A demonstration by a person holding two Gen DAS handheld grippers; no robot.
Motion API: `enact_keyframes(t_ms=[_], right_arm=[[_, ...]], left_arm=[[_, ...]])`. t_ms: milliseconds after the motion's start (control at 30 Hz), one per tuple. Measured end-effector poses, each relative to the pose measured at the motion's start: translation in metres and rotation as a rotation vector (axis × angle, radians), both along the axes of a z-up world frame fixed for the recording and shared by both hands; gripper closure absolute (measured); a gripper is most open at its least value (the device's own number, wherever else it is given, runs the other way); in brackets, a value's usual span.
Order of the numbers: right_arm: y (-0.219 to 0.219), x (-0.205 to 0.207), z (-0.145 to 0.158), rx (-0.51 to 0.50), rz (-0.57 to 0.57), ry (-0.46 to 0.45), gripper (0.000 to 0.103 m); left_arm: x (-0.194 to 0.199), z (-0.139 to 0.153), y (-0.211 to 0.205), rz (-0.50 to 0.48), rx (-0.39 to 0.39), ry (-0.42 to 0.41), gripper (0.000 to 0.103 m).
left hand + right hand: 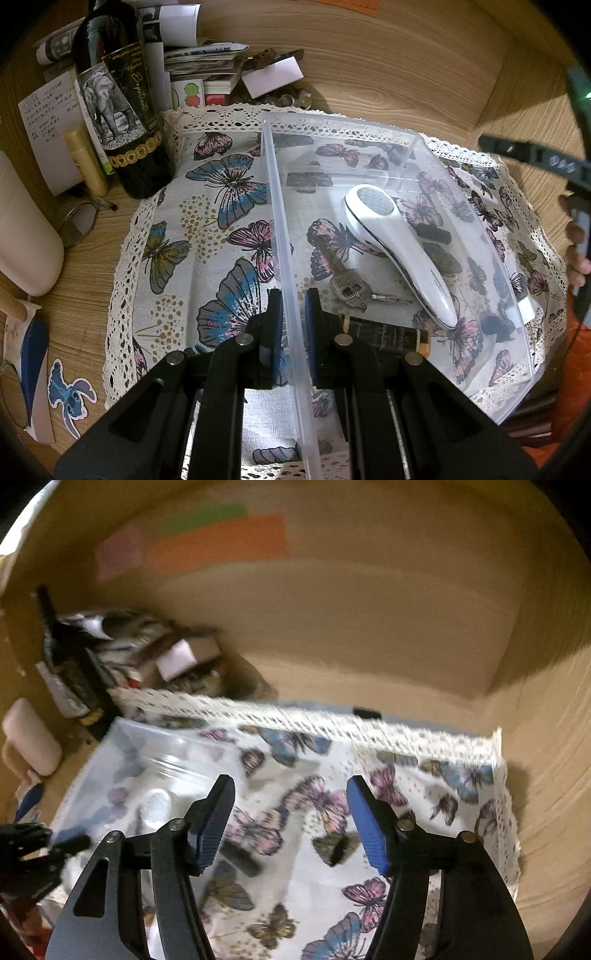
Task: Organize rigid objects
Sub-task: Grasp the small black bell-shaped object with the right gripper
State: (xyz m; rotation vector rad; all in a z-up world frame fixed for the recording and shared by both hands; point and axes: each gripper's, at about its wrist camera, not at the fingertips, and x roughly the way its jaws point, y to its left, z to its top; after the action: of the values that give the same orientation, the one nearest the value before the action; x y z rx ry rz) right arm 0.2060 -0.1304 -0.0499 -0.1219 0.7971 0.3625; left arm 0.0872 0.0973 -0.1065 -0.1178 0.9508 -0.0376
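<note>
My left camera looks steeply down along my fingers, very near the clear plastic box (461, 177) on the butterfly cloth (207, 206), while my right camera looks down from a little farther, blurred, and both share this cloth (314, 805), the box (122, 753) and the wine bottle (122, 110).

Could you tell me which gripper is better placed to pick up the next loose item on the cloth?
Right gripper: open and empty above the cloth. Left gripper is clamped on the box wall.
</note>
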Motion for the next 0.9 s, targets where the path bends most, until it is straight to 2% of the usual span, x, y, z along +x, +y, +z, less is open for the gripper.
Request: enact_keyframes(t_ms=[200, 467, 533, 600, 900], right_arm=[[-0.012, 0.021, -0.042, -0.043, -0.026, 0.125, 0.043], [-0.022, 0.03, -0.076, -0.08, -0.03, 0.222, 0.044], [-0.024, 0.031, -0.081, -0.077, -0.029, 0.236, 0.05], [-0.025, 0.031, -0.086, -0.077, -0.023, 0.256, 0.07], [-0.028, 0.007, -0.061, -0.061, -0.011, 0.162, 0.07]], left_arm=[[0.0, 0.0, 0.0, 0.0, 0.0, 0.0, 0.092], [0.0, 0.0, 0.0, 0.001, 0.0, 0.0, 0.092], [0.0, 0.0, 0.0, 0.0, 0.001, -0.001, 0.092], [0.0, 0.0, 0.0, 0.0, 0.001, 0.0, 0.092], [0.0, 0.0, 0.0, 0.0, 0.0, 0.0, 0.092]])
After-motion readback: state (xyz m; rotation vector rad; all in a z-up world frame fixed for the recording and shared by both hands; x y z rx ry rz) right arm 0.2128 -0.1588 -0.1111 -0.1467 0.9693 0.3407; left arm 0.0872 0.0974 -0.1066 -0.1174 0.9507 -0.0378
